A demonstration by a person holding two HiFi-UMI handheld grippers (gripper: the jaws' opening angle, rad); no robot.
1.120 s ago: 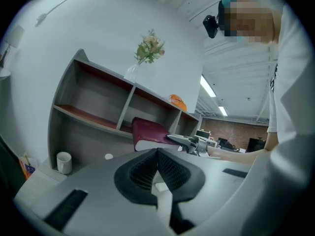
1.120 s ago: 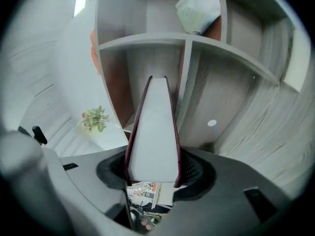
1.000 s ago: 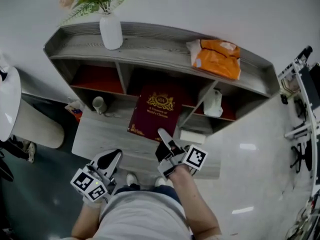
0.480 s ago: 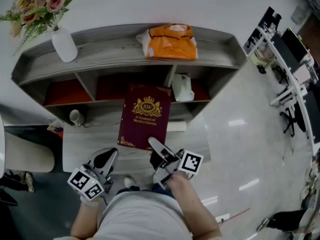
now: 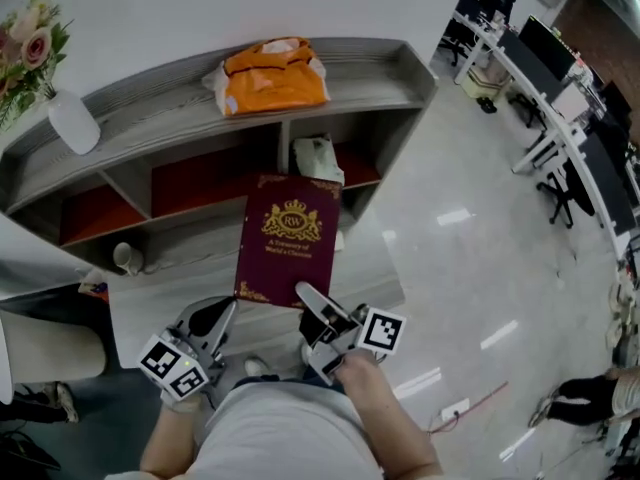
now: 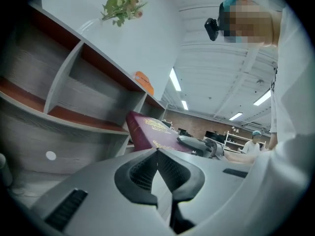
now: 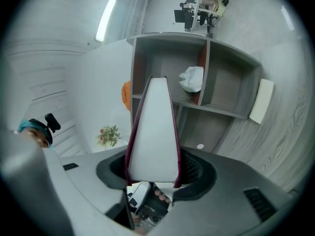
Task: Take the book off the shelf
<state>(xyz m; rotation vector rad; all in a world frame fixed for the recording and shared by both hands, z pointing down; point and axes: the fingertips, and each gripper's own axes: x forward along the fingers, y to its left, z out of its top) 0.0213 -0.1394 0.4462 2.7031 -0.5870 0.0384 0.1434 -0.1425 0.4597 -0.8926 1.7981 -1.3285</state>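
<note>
A dark red book (image 5: 287, 235) with a gold crest hangs in the air in front of the grey shelf unit (image 5: 180, 108), clear of its compartments. My right gripper (image 5: 313, 306) is shut on the book's lower edge. In the right gripper view the book's white page edge (image 7: 153, 132) runs up between the two jaws, which press on both covers. My left gripper (image 5: 208, 320) is low at the left, apart from the book, its jaws shut together with nothing in them (image 6: 157, 154). The book (image 6: 150, 132) shows past it in the left gripper view.
An orange bag (image 5: 272, 72) lies on the shelf top, and a white vase with flowers (image 5: 72, 120) stands at its left end. A white crumpled thing (image 5: 318, 156) sits in the right compartment, a small cup (image 5: 126, 258) on the low ledge. Office desks (image 5: 545, 78) stand at the far right.
The view has swung right, so the shelf now sits further left and the office floor shows. The book stays in my right gripper, held out from the shelf. The left gripper has not moved.
</note>
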